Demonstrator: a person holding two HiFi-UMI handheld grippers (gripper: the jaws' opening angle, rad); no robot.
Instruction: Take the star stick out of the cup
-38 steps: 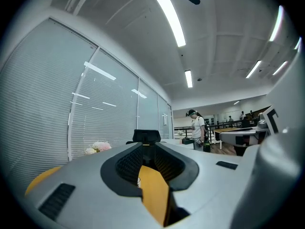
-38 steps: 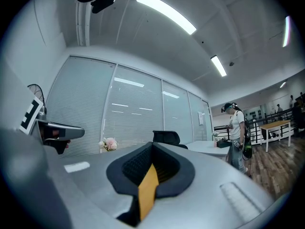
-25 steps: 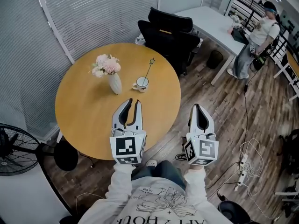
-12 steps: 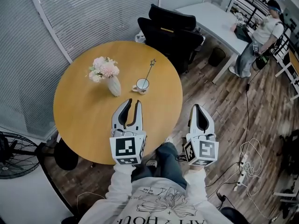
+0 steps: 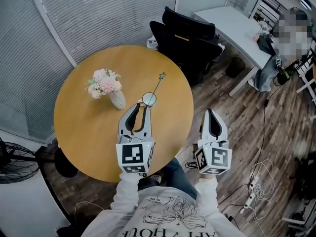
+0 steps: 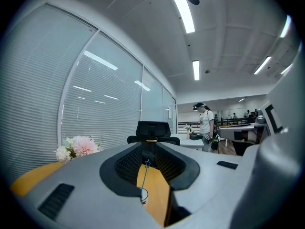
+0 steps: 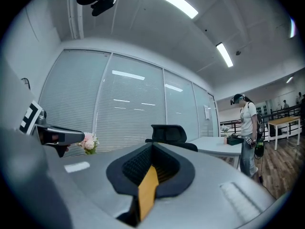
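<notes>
A small white cup [image 5: 149,98] stands on the round wooden table [image 5: 79,127], with the thin star stick [image 5: 157,85] leaning out of it up and to the right. My left gripper [image 5: 141,108] hovers over the table with its tips just short of the cup. Its jaws have just been opening and stand open with nothing between them. In the left gripper view [image 6: 151,152] the cup [image 6: 144,201] and the star stick [image 6: 146,178] show ahead through the gap. My right gripper [image 5: 210,111] is shut and empty, off the table's right edge over the floor; its own view [image 7: 152,149] shows the tips meeting.
A white vase of pink flowers [image 5: 105,83] stands left of the cup. Black office chairs [image 5: 187,36] sit behind the table, with a white desk [image 5: 232,26] and a person [image 5: 279,53] further right. A fan [image 5: 17,159] is at the left, and cables [image 5: 261,169] lie on the floor.
Both grippers have come forward over the table toward the cup. The left tips now sit close to it.
</notes>
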